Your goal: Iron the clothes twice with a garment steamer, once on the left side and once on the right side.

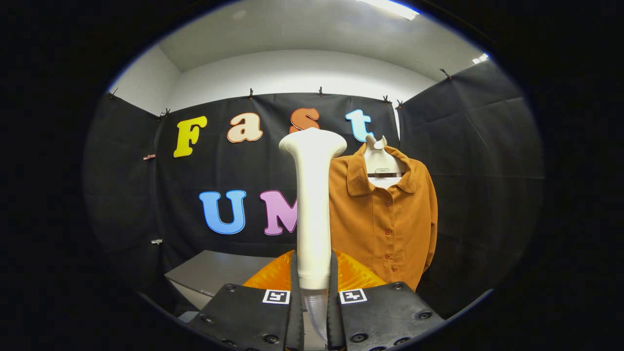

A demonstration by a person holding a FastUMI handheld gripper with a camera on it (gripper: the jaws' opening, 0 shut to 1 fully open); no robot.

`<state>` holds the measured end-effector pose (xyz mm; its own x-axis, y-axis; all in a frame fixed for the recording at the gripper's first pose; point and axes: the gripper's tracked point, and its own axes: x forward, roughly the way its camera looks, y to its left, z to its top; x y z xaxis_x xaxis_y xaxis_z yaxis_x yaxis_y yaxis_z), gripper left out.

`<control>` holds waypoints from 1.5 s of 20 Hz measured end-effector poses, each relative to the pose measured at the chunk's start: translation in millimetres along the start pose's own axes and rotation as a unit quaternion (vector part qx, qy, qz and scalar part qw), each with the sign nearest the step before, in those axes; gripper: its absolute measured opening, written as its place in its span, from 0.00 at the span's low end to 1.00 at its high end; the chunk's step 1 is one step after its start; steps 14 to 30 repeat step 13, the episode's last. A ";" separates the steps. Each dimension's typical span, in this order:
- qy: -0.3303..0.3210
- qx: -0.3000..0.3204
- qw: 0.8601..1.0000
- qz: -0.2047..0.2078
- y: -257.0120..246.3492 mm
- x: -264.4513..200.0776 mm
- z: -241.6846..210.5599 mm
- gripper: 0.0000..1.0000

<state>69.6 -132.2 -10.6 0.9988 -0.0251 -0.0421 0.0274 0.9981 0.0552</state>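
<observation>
A cream-white garment steamer (312, 204) stands upright between my fingers, its flared head at the top. My gripper (314, 287) is shut on the steamer's handle, both fingers pressing its lower part. Beyond the fingers and to the right hangs an orange button-up shirt (385, 219) on a white hanger form (380, 158), front facing me. The steamer's head is level with the shirt's collar and overlaps the shirt's left edge from my view; I cannot tell how far apart they are. A clear part of the steamer (317, 312) shows low between the fingers.
A grey table or box top (214, 273) lies beyond the fingers to the left. An orange translucent object (273, 275) sits just behind the fingers, under the steamer. Black cloth walls close the booth behind and to the right of the shirt.
</observation>
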 end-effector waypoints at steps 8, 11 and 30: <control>-0.003 -0.001 1.000 -0.005 -6.2 -2.1 2.0 0.22; -0.005 -0.002 1.000 -0.006 -8.4 -3.4 2.0 0.22; -0.004 0.000 1.000 -0.007 -10.5 -3.0 1.0 0.22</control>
